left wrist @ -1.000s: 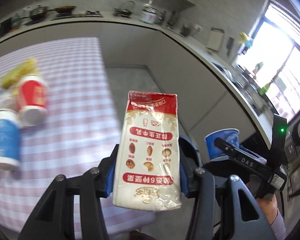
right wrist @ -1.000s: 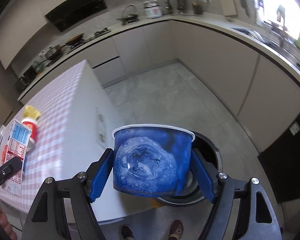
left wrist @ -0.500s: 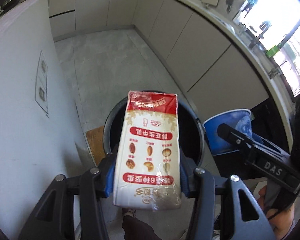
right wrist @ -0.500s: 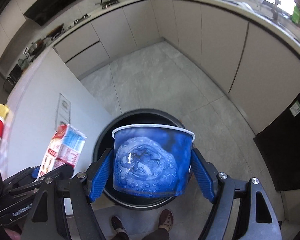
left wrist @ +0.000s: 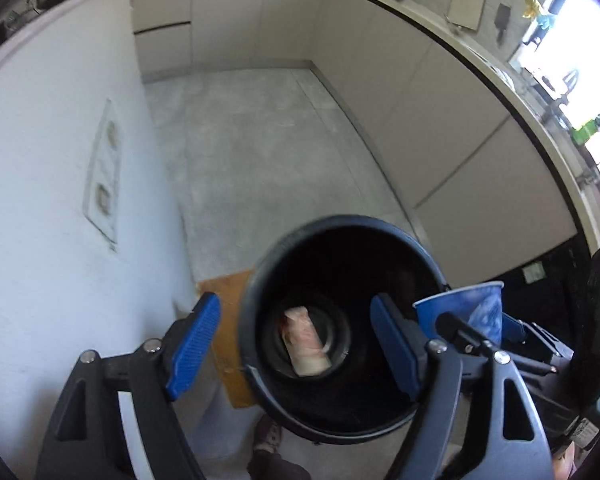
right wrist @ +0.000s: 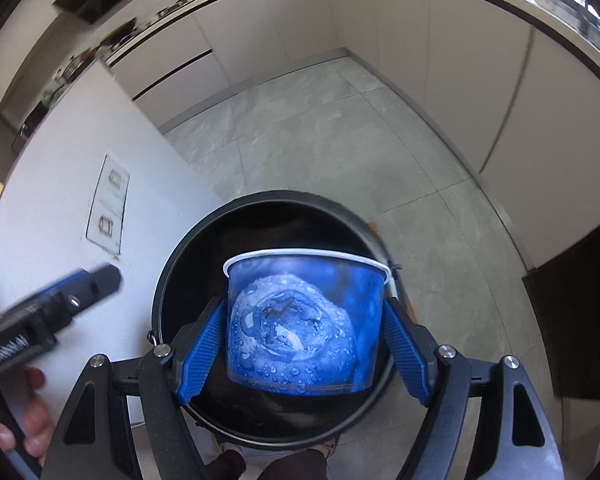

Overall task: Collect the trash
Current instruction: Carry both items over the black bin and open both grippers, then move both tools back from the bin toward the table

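A round black trash bin [left wrist: 260, 280] stands on the floor beside the white counter side. My left gripper [left wrist: 296, 340] is open and empty right above it. The red and white carton [left wrist: 306, 340] lies at the bottom of the bin. My right gripper [right wrist: 304, 340] is shut on a blue paper cup [right wrist: 304, 320] with a white rim and holds it over the bin [right wrist: 168, 280]. The cup also shows at the right in the left wrist view [left wrist: 472, 308]. The left gripper's fingertip [right wrist: 100, 280] shows at the left in the right wrist view.
A white counter side with a socket panel [left wrist: 102, 172] rises on the left. A brown cardboard piece [left wrist: 224, 320] lies on the grey tile floor [left wrist: 260, 152] under the bin. Beige cabinets [left wrist: 440, 120] line the right. A dark appliance [right wrist: 580, 312] stands at the right.
My left gripper has opened and the carton has dropped into the bin. My right gripper has moved further over the bin with the blue cup.
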`<state>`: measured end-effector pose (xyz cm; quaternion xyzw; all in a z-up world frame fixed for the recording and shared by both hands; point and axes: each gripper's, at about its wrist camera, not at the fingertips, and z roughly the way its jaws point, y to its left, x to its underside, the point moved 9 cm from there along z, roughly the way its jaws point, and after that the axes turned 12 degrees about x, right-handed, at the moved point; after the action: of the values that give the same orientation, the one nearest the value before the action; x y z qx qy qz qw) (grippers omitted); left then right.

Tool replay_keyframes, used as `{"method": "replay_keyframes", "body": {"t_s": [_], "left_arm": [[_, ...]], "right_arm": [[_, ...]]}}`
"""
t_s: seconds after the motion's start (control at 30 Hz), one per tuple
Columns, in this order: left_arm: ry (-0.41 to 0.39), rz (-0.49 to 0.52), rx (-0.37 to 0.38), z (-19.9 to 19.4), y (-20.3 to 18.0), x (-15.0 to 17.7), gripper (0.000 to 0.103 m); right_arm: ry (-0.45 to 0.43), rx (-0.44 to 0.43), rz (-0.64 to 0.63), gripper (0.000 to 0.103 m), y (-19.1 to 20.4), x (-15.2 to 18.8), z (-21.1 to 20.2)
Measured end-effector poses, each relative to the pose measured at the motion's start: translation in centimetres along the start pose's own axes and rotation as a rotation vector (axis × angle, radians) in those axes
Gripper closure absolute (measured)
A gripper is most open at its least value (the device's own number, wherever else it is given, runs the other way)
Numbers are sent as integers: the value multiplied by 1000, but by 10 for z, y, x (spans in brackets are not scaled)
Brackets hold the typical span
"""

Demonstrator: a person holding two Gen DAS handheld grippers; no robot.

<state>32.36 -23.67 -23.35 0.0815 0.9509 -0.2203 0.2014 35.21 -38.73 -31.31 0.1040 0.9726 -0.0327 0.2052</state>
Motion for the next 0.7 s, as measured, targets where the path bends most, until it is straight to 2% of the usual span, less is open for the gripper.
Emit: {"method": "replay_keyframes", "body": {"t_s": [0.07,0.33,0.7], "left_arm": [[-4,4,-14,-2,2,1,24],[-4,48,-22,-9,-2,-4,24],[-32,107,19,-59,-25,-16,24]], "right_arm": [[-1,14,-7,15,0,-3,3],[-25,0,65,15,-7,-11,-19],[-82,65,134,15,-8,-7,-106]]}}
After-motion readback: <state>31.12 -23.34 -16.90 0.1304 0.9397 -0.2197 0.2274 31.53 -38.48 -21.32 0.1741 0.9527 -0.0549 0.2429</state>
